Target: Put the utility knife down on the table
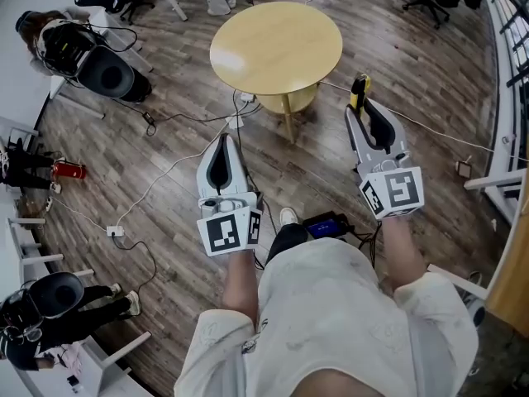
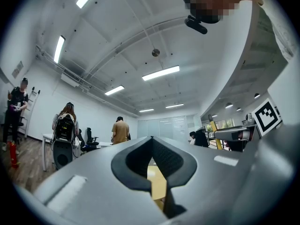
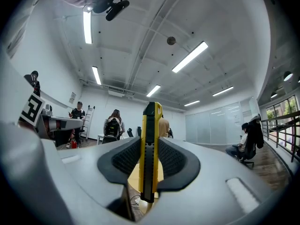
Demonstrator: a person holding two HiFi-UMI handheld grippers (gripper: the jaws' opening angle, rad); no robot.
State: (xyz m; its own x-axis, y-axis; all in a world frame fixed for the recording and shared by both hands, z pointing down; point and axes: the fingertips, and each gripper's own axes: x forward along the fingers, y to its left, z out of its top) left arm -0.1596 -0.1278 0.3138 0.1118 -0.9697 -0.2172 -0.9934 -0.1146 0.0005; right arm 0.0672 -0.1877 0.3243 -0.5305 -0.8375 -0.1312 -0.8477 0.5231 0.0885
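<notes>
Yellow-and-black utility knife (image 3: 150, 144) is upright between the jaws of my right gripper (image 1: 364, 112). The ribbed black pads pinch its flat sides and its top pokes well clear above them. It's up in the air, not yet over the round pale-wood table (image 1: 248, 52). In the head view it hangs just off the table's right edge, above the grey plank floor (image 1: 430, 73).

My left gripper (image 1: 225, 143) is empty, jaws closed together, on the near side of the table (no job for it here, I'd say).

So, the step: I'd carry the knife forward and left until it's over the tabletop. Then I'd tip the gripper down so the knife lies near flat, lower until it touches, and only then ease the jaws apart. Letting go early would drop it. A spot well in from the rim looks safest.
</notes>
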